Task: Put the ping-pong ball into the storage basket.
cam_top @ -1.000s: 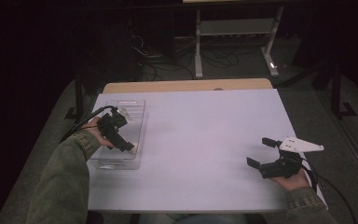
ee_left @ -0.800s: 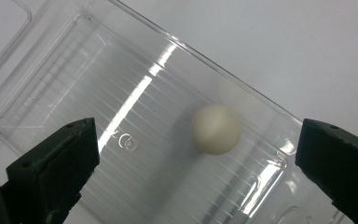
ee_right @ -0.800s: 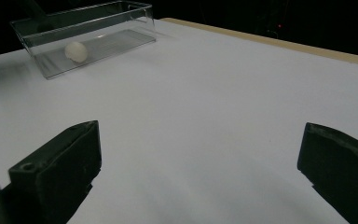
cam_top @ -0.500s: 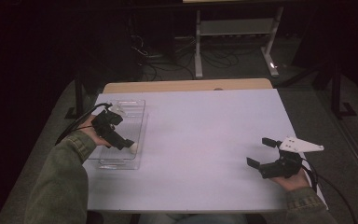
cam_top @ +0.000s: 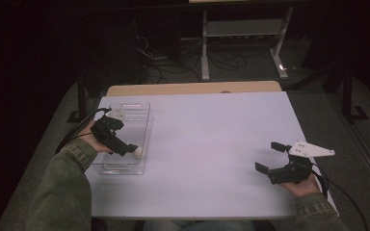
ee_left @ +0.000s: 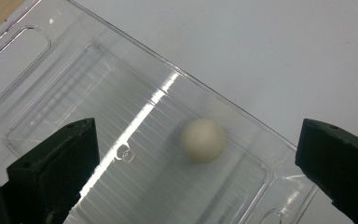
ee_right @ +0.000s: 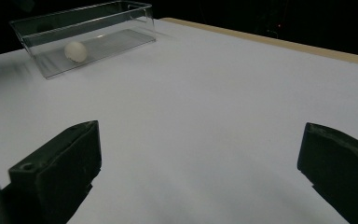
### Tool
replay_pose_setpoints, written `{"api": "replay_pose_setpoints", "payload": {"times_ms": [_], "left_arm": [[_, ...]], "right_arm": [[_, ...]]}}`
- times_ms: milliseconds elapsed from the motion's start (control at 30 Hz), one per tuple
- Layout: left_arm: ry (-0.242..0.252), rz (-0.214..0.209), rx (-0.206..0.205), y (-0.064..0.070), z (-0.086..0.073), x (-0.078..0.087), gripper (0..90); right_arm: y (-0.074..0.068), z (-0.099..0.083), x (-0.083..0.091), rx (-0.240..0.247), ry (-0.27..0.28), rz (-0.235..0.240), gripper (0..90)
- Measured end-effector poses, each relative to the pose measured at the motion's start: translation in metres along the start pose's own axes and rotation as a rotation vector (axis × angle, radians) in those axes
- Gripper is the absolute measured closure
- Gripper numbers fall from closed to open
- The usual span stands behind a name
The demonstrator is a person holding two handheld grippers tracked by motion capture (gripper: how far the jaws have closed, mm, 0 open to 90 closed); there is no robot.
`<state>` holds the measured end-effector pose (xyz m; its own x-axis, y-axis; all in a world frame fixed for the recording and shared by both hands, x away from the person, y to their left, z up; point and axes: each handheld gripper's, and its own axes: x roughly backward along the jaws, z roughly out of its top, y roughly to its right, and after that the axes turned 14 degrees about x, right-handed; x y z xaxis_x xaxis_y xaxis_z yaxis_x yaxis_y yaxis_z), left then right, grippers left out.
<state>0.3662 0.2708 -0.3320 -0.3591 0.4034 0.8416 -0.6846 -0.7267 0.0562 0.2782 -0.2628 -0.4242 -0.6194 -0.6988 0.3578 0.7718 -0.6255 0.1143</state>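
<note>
A clear plastic bin stands on the left side of the white table. A small white ball lies on its floor near the front end, also seen as the ball inside the bin. My left gripper hangs over the bin, and its jaws stand wide open on either side of the ball without touching it. My right gripper rests low at the table's front right, open and empty, facing the far bin and ball.
A wooden strip runs along the table's far edge. Beyond it are a dark floor, cables and a metal stand. Bare white tabletop spreads between the two grippers.
The left hand has shifted slightly over the bin, and the white ball now shows at its jaw tips. The right gripper has stayed still.
</note>
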Motion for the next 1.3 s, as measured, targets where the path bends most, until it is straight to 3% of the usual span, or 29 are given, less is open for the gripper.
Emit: {"api": "replay_pose_setpoints", "payload": {"times_ms": [867, 1300], "left_arm": [[0.101, -0.025, -0.024, 0.015, -0.025, 0.009, 0.0], [0.111, -0.047, -0.048, 0.023, -0.035, 0.006, 0.0]], "right_arm": [[0.000, 0.000, 0.001, -0.002, 0.001, -0.003, 0.0], [0.000, 0.000, 0.001, -0.005, 0.002, -0.004, 0.0]]}}
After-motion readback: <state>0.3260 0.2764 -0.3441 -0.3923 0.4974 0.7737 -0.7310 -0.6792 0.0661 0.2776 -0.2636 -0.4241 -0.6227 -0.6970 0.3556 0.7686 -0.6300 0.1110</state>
